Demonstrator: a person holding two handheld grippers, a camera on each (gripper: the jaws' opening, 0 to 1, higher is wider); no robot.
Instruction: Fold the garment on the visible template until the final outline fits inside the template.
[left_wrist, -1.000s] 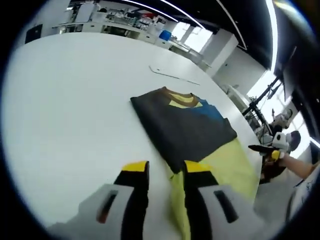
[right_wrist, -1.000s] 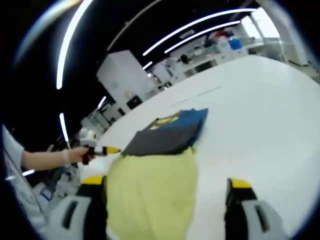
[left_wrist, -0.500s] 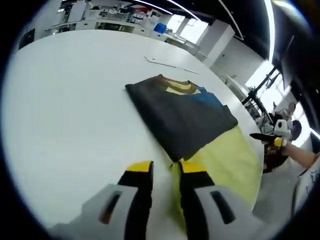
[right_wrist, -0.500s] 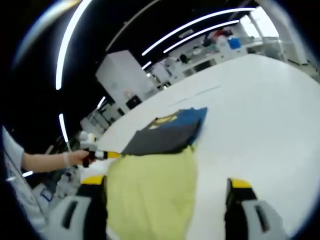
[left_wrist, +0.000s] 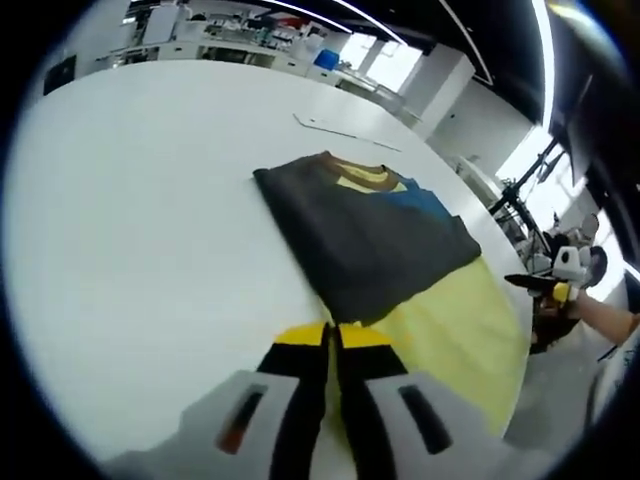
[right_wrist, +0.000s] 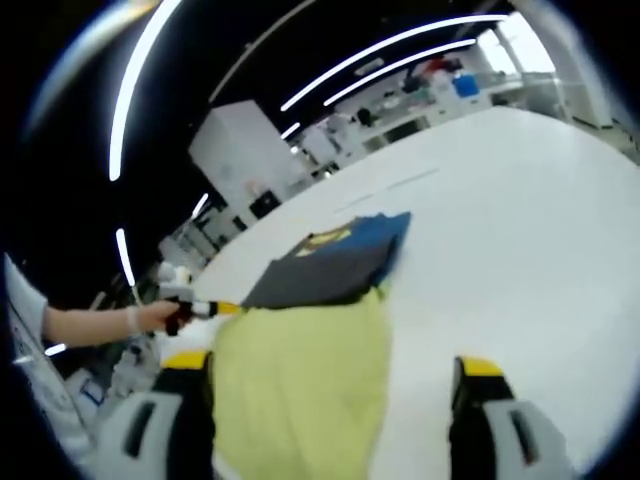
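The garment lies on the white table: a dark grey folded part (left_wrist: 365, 240) with a brown-and-yellow collar and a blue patch, and a yellow lower part (left_wrist: 450, 335). My left gripper (left_wrist: 332, 340) is shut on the yellow part's near edge, just below the grey fold. In the right gripper view the yellow part (right_wrist: 300, 370) spreads between the wide-apart jaws of my right gripper (right_wrist: 330, 375), which is open. The grey part (right_wrist: 320, 275) lies beyond it. A thin template line (left_wrist: 340, 130) marks the table past the collar.
The right gripper (left_wrist: 550, 288), in a person's hand, shows at the right of the left gripper view. The left gripper (right_wrist: 200, 306), also hand-held, shows left in the right gripper view. Shelves and benches (left_wrist: 250, 40) stand beyond the table's far edge.
The left gripper's jaws have come together on the yellow edge; they stood apart a second ago. The right gripper stays open and still.
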